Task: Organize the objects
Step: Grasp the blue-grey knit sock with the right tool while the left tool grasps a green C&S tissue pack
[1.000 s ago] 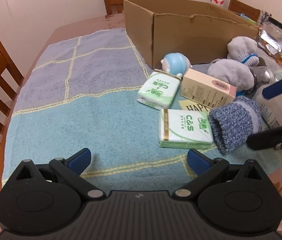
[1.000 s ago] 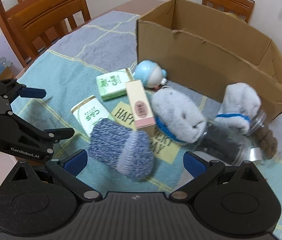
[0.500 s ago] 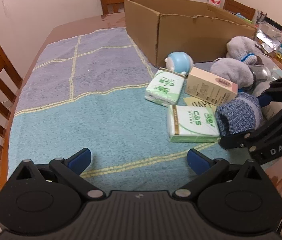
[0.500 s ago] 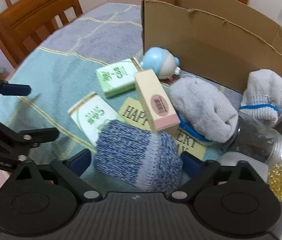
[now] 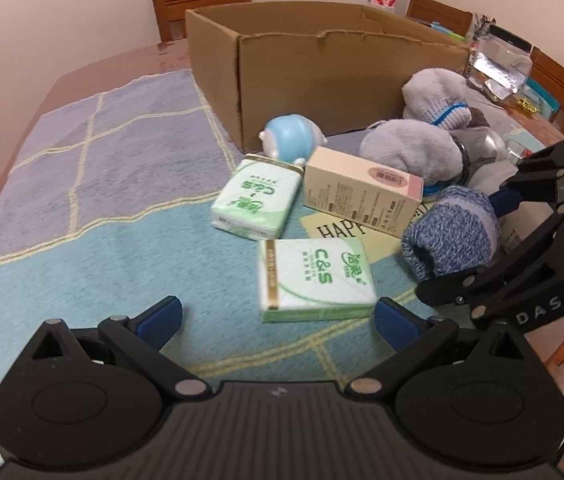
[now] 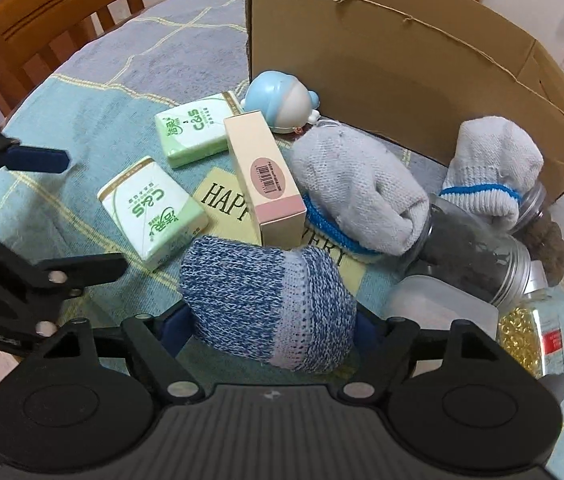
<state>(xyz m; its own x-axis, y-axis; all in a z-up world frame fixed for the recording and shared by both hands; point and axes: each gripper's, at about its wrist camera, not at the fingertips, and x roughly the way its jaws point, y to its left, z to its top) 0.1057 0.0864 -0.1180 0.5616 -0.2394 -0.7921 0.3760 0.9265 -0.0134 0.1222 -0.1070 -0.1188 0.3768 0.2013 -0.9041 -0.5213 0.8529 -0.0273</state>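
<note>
A rolled blue knit sock [image 6: 269, 300] lies on the towel at the near edge of the pile. My right gripper [image 6: 269, 332] straddles it, jaws closing, and both blue pads press its sides; the left wrist view shows that grip too [image 5: 470, 244]. My left gripper [image 5: 277, 320] stands open above the towel, nothing between its fingers, and a green tissue pack [image 5: 314, 280] lies just ahead of it. Farther on lie a second tissue pack [image 5: 257, 200], a beige carton [image 5: 358, 196], a blue round toy [image 5: 290, 138] and two grey socks [image 6: 358, 192].
A large open cardboard box [image 5: 322, 80] stands behind the pile. A yellow card [image 6: 221, 204] lies under the carton. Glass jars [image 6: 478, 256] and a plastic tub [image 6: 438, 304] sit at the right. Wooden chairs [image 6: 53, 28] ring the table; the towel [image 5: 101, 160] runs on to the left.
My right gripper has come down over the blue sock and its jaws have narrowed from wide open onto the sock's sides. The left gripper has stayed open and shifted slightly.
</note>
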